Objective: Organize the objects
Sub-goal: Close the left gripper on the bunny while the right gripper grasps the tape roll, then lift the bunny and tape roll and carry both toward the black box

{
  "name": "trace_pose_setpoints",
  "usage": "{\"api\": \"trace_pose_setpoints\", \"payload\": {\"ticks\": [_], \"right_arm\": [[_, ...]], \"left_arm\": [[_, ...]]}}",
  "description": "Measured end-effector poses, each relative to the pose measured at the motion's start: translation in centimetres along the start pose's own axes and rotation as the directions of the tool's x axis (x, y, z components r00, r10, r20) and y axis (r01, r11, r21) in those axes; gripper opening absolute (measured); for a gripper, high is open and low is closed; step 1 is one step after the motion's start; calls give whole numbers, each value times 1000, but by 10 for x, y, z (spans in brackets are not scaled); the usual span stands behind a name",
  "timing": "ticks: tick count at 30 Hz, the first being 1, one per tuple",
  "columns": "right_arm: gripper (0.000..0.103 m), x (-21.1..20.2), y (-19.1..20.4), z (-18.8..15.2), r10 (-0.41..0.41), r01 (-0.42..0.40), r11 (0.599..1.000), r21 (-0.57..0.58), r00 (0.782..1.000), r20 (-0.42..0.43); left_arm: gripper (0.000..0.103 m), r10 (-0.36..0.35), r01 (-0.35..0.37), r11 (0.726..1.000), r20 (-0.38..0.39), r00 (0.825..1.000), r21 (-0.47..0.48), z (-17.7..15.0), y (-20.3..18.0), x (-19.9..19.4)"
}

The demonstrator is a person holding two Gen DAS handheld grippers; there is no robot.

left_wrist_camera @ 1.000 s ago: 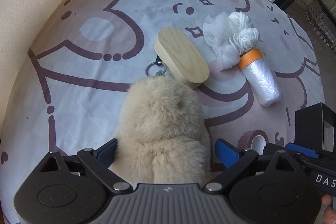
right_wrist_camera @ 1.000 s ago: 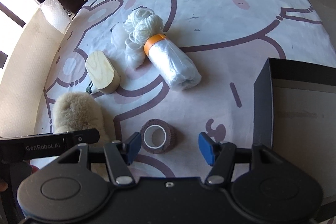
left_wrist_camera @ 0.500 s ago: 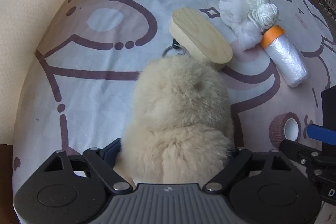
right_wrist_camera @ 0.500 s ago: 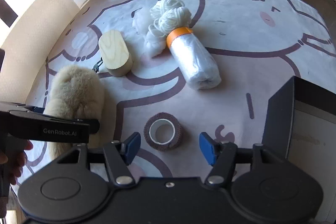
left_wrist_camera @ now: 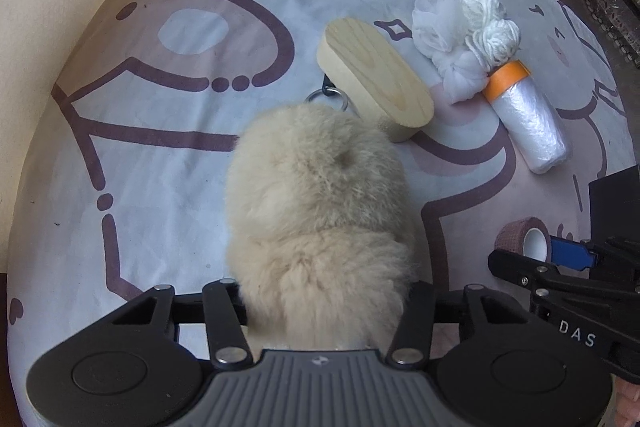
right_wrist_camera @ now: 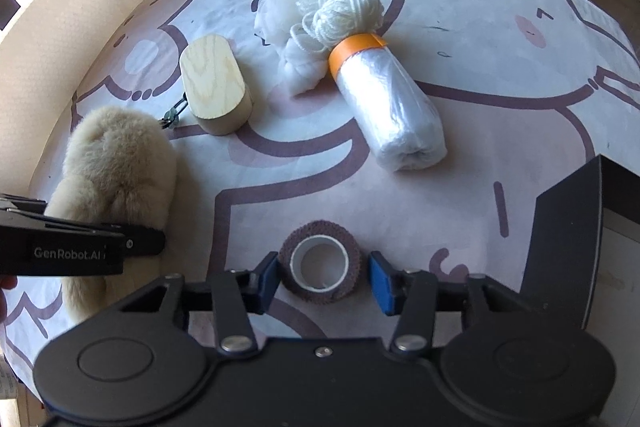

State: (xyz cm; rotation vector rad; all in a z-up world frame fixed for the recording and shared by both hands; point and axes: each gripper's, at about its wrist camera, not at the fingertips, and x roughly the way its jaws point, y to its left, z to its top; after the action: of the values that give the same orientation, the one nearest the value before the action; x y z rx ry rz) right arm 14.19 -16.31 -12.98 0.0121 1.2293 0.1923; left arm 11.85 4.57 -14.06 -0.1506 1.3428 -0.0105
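Observation:
My left gripper (left_wrist_camera: 324, 311) is shut on a beige fluffy plush (left_wrist_camera: 320, 203), which hides its fingertips; the plush also shows in the right wrist view (right_wrist_camera: 116, 163), with the left gripper (right_wrist_camera: 132, 247) across it. My right gripper (right_wrist_camera: 322, 277) is open with its blue pads on either side of a brown tape roll (right_wrist_camera: 322, 261) lying flat on the cloth; the roll also shows in the left wrist view (left_wrist_camera: 524, 237). A black box (right_wrist_camera: 568, 243) stands open at the right.
On the bear-print cloth (right_wrist_camera: 500, 39) lie an oval wooden block (right_wrist_camera: 214, 89) with a key ring, a white yarn ball (right_wrist_camera: 340, 7), white mesh fabric (right_wrist_camera: 296, 59) and a plastic roll with an orange band (right_wrist_camera: 388, 107). A cream wall (right_wrist_camera: 48, 47) borders the left.
The left gripper closed onto the plush. The right gripper moved forward and down so its open pads now straddle the tape roll.

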Motion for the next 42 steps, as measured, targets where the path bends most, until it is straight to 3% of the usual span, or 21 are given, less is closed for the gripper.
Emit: {"api": "trace_pose_setpoints", "payload": {"ticks": [6,16,34,42], "right_arm": [[43,-4,-1,3,-2,2,1000,9,1000,6],[43,-41,2,7,12,-17,999,42,993,116],[43,-104,6,-2,-21,-3,996,86,962,274],[43,-123,8,-7,-67,43,996,83,947,314]], "left_arm": [[48,22,-22,1000,38,999,16,2,-3,-9],[48,61,-69,996,123,991,63,-1,-14,-40],[48,73,-107,990,319,945,92,-18,-29,-110],[48,77,-112,991,359,930,78,-23,-31,-128]]}}
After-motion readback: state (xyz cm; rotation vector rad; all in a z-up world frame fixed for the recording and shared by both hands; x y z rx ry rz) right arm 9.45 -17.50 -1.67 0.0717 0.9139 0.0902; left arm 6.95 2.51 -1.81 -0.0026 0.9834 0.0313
